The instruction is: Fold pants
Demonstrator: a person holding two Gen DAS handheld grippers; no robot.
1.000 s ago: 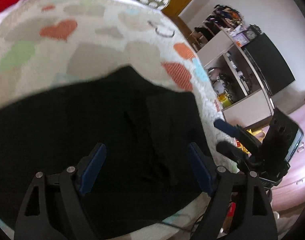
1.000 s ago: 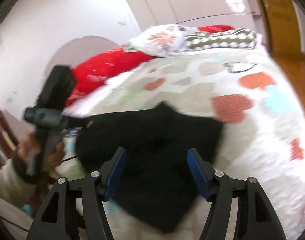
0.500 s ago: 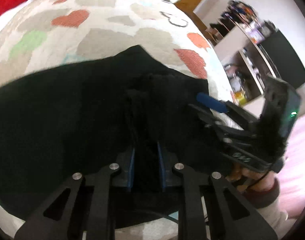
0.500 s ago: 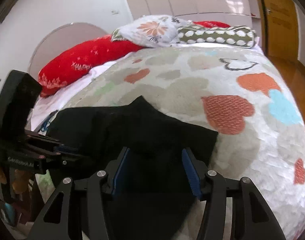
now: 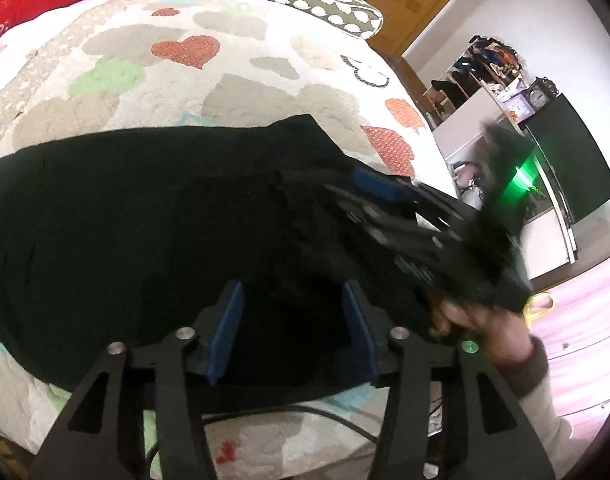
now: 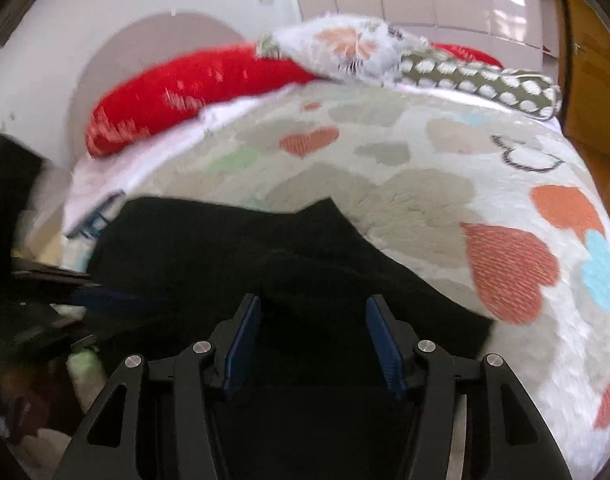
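The black pants (image 5: pixel 145 216) lay spread across the near part of the bed, on a cream bedspread (image 5: pixel 265 80) printed with orange, green, grey and blue hearts. In the left wrist view the cloth ran from the left edge of the bed toward the right, with a pointed corner rising at its far edge.

The left tool (image 5: pixel 291 332) hung low over the near edge of the pants. Its blue-padded fingers (image 5: pixel 227 332) stood apart with black cloth showing between them, and nothing was pinched; the tool was released. A dark cable ran under it over the bedspread.

The right tool (image 6: pixel 313 344) was also spread wide above the pants (image 6: pixel 233 248), its blue pads on either side of a raised fold of black cloth, gripping nothing. From the left wrist camera the right tool (image 5: pixel 357 184) reached in from the right over the cloth, blurred by motion, with a green light glowing on its body and the person's right hand (image 5: pixel 481 320) wrapped around the handle.

At the head of the bed lay a red pillow (image 6: pixel 193 92), a floral pillow (image 6: pixel 345 48) and an olive bolster with white spots (image 6: pixel 481 80). Beyond the bed's right side stood a white shelf unit (image 5: pixel 477 116), a small clock (image 5: pixel 539 96) and a wooden door (image 5: pixel 413 4).
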